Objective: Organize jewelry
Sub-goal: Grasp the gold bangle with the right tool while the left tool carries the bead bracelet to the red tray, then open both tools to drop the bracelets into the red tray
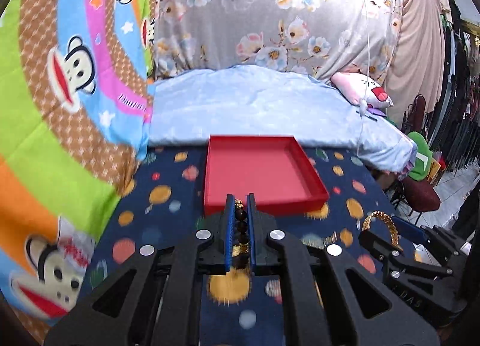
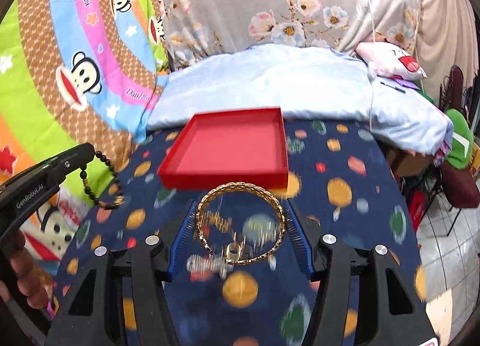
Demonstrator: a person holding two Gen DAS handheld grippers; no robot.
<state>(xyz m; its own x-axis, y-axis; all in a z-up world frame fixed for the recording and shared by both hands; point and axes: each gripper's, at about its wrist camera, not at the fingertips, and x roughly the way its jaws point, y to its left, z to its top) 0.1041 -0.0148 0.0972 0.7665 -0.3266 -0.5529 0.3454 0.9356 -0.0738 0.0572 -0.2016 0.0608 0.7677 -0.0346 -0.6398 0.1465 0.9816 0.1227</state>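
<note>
Pinched limp and light in the left gripper (image 1: 240,226), beaded bracelet (image 2: 102,178) dangling — stiff gold bangle (image 2: 240,223) spanning the right gripper (image 2: 240,226) jaws, slippery, both just short of the red tray (image 2: 228,148).

A dark blue cloth (image 1: 168,226) dotted with orange, pink and green spots covers the surface in front. Behind it lies a pale blue blanket (image 1: 255,106), bunched up and drooping over the right edge. To the left hangs a bright cartoon monkey sheet (image 1: 60,76) in green, orange, pink and brown stripes. A grey flowered curtain (image 1: 270,16) fills the back. A pink and white plush pillow (image 1: 366,91) rests on the blanket's right end, with a green plush toy (image 1: 420,160) below it. Farther right stand a dark red chair (image 1: 420,196), a tiled floor (image 2: 444,244) and a beige drape (image 1: 420,46).
</note>
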